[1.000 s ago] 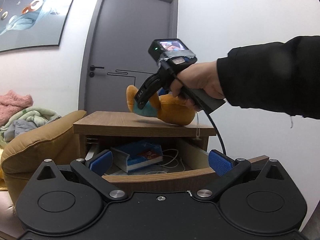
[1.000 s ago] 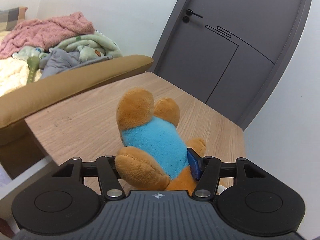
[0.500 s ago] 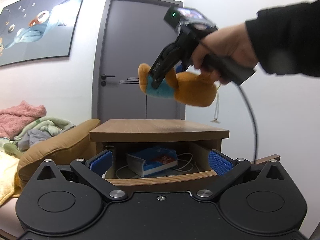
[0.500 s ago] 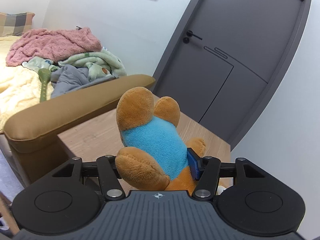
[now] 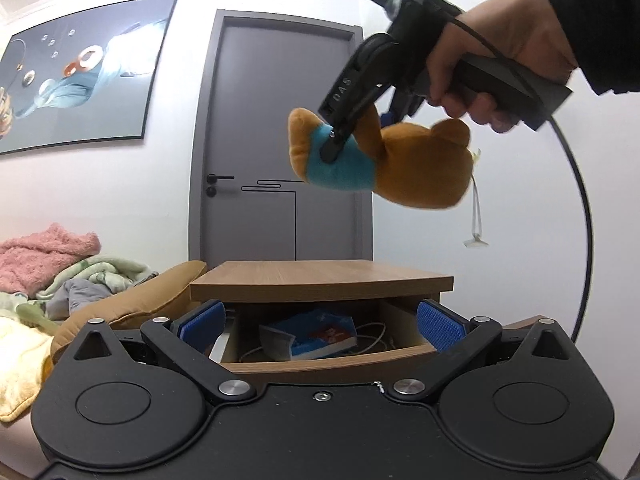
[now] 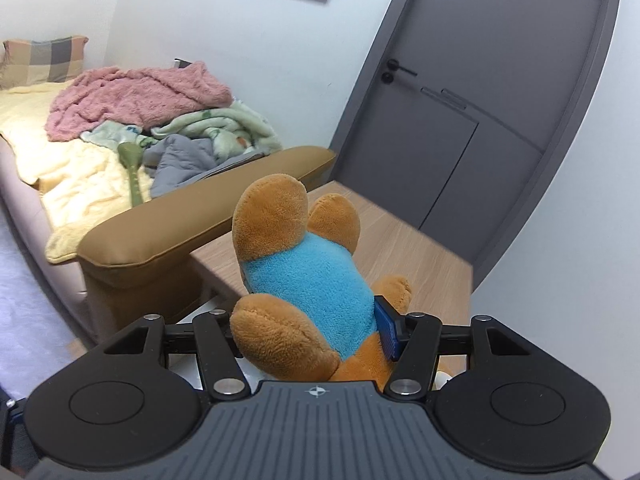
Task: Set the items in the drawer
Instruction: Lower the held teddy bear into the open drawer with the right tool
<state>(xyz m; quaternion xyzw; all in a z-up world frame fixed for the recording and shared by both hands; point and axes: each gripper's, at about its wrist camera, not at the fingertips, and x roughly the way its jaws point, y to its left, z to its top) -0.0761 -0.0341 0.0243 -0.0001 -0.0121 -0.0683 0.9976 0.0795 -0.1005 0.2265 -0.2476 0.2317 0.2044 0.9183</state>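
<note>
An orange plush bear (image 5: 404,168) in a blue shirt hangs in the air, well above the wooden nightstand (image 5: 320,280). My right gripper (image 5: 340,136) is shut on its body, held by a hand in a black sleeve. In the right wrist view the plush bear (image 6: 308,288) fills the space between the fingers of the right gripper (image 6: 316,336); the left pad is hidden behind it. My left gripper (image 5: 320,326) stands open, low in front of the pulled-out drawer (image 5: 328,364). Inside the drawer lie a blue box (image 5: 316,332) and a white cable (image 5: 372,340).
A brown sofa arm (image 6: 200,224) stands just left of the nightstand, with piled blankets (image 6: 160,104) behind it. A grey door (image 5: 280,152) is behind the nightstand and a white wall to its right. The right gripper's black cable (image 5: 580,200) loops down on the right.
The right gripper has lifted the plush bear off the nightstand top and carried it higher. The left gripper has backed away slightly and stays open at the drawer front.
</note>
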